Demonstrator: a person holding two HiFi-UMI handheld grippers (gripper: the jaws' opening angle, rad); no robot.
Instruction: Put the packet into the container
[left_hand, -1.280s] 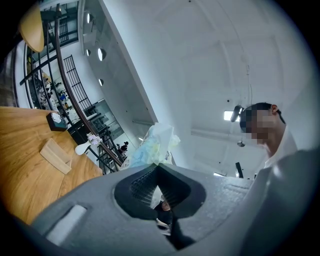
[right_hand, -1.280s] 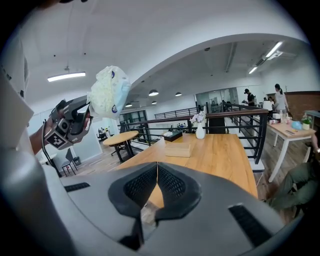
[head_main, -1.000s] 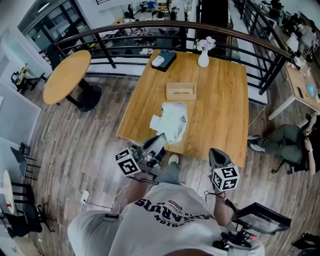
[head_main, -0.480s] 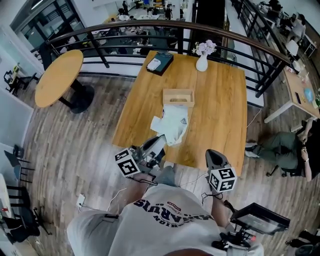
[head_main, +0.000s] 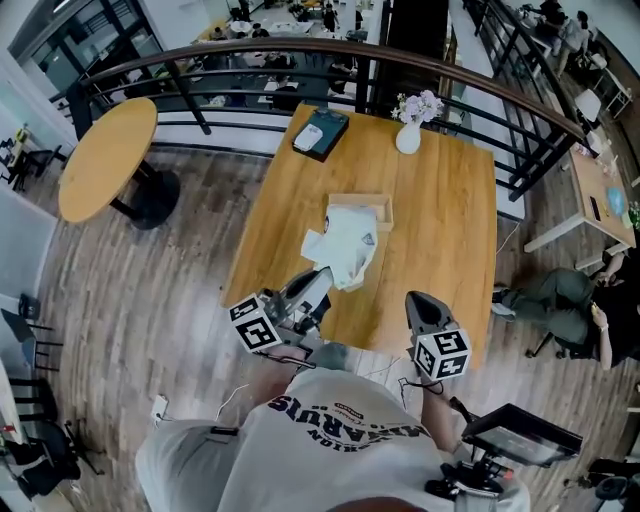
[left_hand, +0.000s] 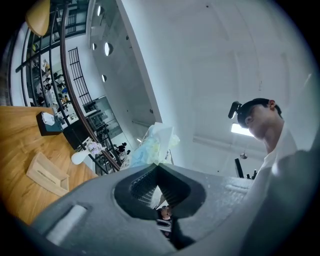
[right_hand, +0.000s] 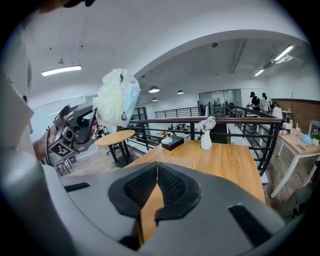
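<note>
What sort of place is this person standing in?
Probably an open-plan office mezzanine: a curved black railing overlooks desks with people, beside a wooden table with a flower vase.

White packet (head_main: 343, 245), tan container (head_main: 374, 201), honey-brown table (head_main: 445, 225), white vase (head_main: 408, 139)

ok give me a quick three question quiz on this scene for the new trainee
1. True or false: the packet already lies in the wooden container.
2. What is between the right gripper's jaws?
3. What holds the packet? A) the left gripper B) the right gripper C) neither gripper

Key:
1. False: it hangs in the air, not in the container.
2. Nothing: the jaws are together and empty.
3. A
</note>
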